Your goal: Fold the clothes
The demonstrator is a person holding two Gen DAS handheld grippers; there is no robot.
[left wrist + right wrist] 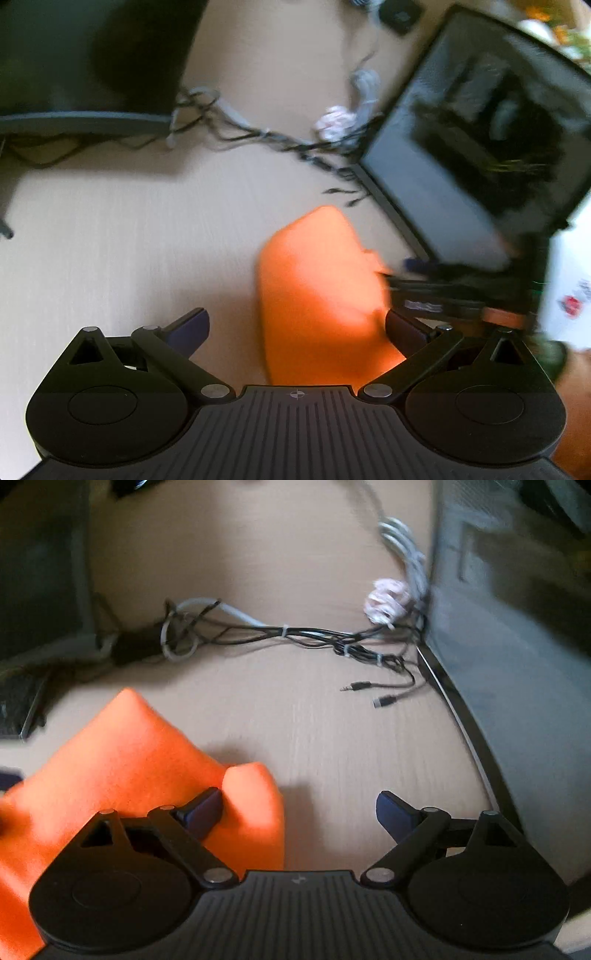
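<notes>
Orange cloth [122, 775] cut off at left edge; monitor [480, 147] blurred

My right gripper [299, 810] hung with jaws wide apart over the tabletop [332, 738]; the orange cloth [122, 760] lay bunched at my left finger, perhaps touching. Cables [295, 635] lay beyond.

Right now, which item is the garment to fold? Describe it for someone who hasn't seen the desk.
Start from the light wooden desk, in front of the tangled black and grey cables. The soft bright orange cloth lies bunched near the open right gripper. It is the only orange, fabric thing there.
</notes>
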